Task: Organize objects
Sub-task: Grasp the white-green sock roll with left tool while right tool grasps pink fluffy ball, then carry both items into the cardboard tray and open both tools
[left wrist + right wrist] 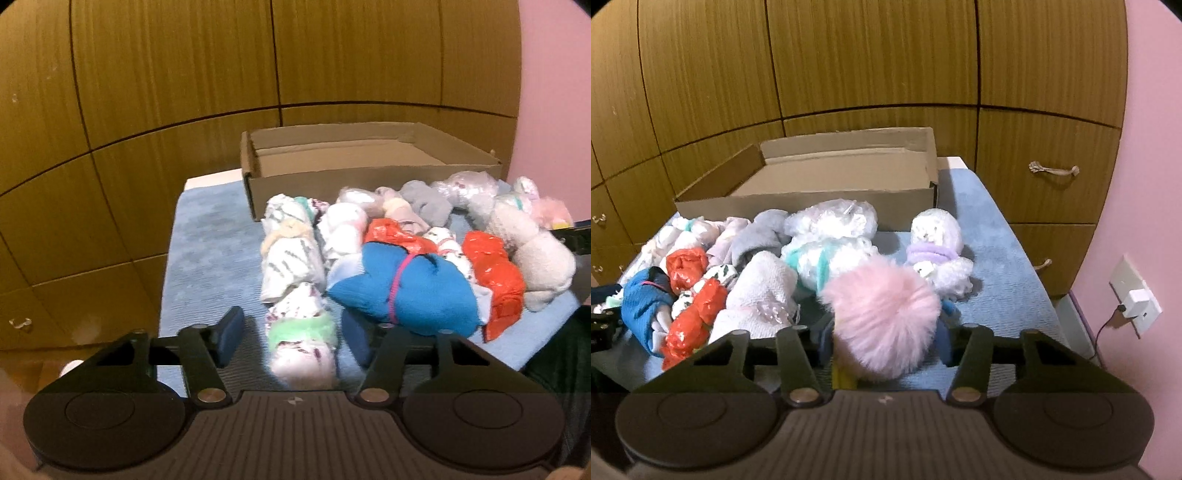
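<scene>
- Two grippers work one heap of bundles on the blue cloth [207,236], before the empty box [332,173].
- Left gripper [291,336]: jaws stand around the green-banded roll [301,343]; left pad apart, so no grip yet.
- Right gripper [882,332]: jaws squeeze the pink fluffy ball [882,314].
- Picking step, I judge; next calls for lifting each into the box.

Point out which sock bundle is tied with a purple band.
The white fluffy bundle lying alone on the right of the pile, nearest the box's right corner. The neighbouring fluffy one has a teal band.
</scene>
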`<state>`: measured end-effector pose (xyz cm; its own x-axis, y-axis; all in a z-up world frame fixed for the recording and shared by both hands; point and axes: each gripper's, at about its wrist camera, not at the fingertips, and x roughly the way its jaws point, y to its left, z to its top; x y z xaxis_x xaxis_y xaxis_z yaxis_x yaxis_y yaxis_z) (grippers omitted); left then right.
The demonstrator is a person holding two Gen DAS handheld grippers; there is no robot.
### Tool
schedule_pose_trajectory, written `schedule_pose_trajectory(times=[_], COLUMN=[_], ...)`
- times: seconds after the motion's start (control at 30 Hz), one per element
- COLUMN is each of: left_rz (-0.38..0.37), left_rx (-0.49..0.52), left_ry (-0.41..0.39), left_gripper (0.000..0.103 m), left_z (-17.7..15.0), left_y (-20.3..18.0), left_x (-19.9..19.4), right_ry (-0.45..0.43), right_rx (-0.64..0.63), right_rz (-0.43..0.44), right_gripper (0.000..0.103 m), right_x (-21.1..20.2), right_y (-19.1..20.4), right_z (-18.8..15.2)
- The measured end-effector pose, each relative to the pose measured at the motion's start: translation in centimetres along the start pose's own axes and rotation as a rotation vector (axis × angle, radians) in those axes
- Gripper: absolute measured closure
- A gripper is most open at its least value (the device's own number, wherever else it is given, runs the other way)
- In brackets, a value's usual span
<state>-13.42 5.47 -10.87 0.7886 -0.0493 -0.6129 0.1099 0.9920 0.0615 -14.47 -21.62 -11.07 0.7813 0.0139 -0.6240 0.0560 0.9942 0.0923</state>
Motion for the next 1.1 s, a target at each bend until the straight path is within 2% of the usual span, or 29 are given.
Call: schedule_pose_trajectory(times=[0.03, 0.1, 0.3, 0.6, 0.73, 0.9, 1.0, 1.1], left_rz=[-0.014, 0.004, -0.004, -0.017, -0.024, -0.025, -0.047, -0.07], left_rx=[-0.01, 0.005, -0.017, -0.035, -0.024, 0.007, 0.011, -0.012], left_ry=[0.0, -0.01, -0.009, -0.094, -0.132, -0.178, -0.202, -0.167], left_gripper=[0.056, 0.065, 0.066, 0.066, 0.066, 0.066, 0.066, 0.066], left_z=[-0.1, -0.2, -0.3, 1.5, 4.3, 9.9, 14.2, 18.4], left_y=[0.0, -0.5, -0.3, 0.0, 0.5, 1.0, 1.5, 2.0], left_x=[-0.1, -0.3, -1.2, -3.9, -4.7, -4.0, -2.1, 1.6], right_ry=[-0.005, -0.015, -0.036, -0.11, -0.149, -0.211, -0.235, -0.22], right_rx=[-0.003, -0.004, 0.0, -0.02, -0.054, -0.094, -0.13, -0.151], right_rz=[0.005, 0.009, 0.014, 0.053, 0.071, 0.113, 0.154, 0.202], right_gripper=[0.062, 0.066, 0.067, 0.067, 0.067, 0.067, 0.067, 0.067], right_x=[-0.2, -0.4, -1.6, -4.0, -4.9, -4.9, -3.6, -1.0], right_y=[0.0, 0.0, -0.5, -0.6, -0.4, -0.1, 0.7, 1.6], right_z=[0.1, 0.2, 0.5, 2.6, 5.1, 10.3, 14.1, 17.7])
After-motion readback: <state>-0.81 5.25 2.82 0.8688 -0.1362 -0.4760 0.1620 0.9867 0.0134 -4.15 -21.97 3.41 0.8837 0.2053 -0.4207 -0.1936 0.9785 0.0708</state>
